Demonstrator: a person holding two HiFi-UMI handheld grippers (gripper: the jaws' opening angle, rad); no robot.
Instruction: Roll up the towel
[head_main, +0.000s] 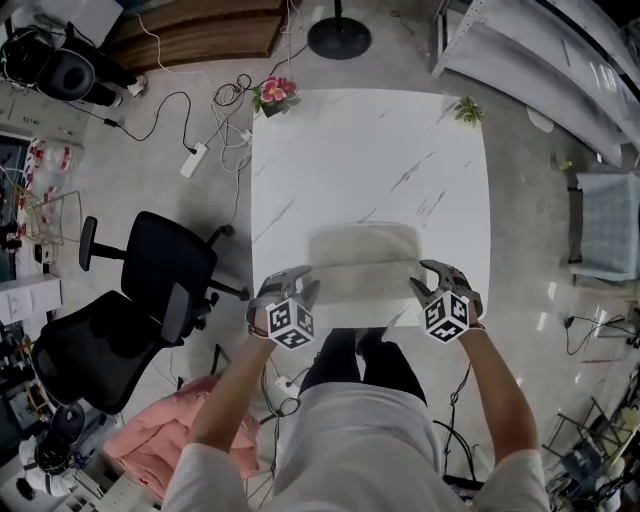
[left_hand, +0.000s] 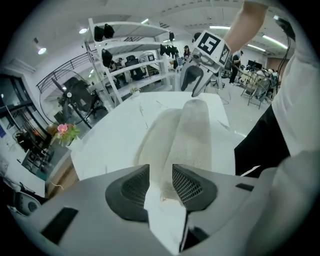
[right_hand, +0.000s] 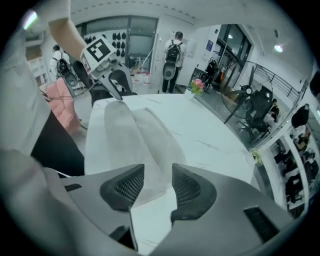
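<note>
**Towel (head_main: 363, 262) lies part rolled near the table's front edge; both grippers' jaws stand apart**

The beige terry cloth lies across the near half of the white marble-pattern square table (head_main: 370, 150), with its long side facing the person. In the head view a thicker rolled band runs along its far side and a flatter strip lies nearer the person. How many turns the roll holds cannot be made out.

The left gripper (head_main: 297, 287) is at the towel's left end and the right gripper (head_main: 432, 280) is at its right end. Their marker cubes cover the 2 near corners of the cloth.

In the left gripper view the jaws stand wide. The towel's end shows in the gap and neither pad presses on it. The gripper body cuts off the cloth's nearest edge.

In the right gripper view the jaws also stand wide. The towel's end lies under the gap and bare table shows beside it.

Pink potted flowers (head_main: 275, 95) and a small green plant (head_main: 467, 110) stand at the table's 2 far corners, well apart from the towel.
</note>
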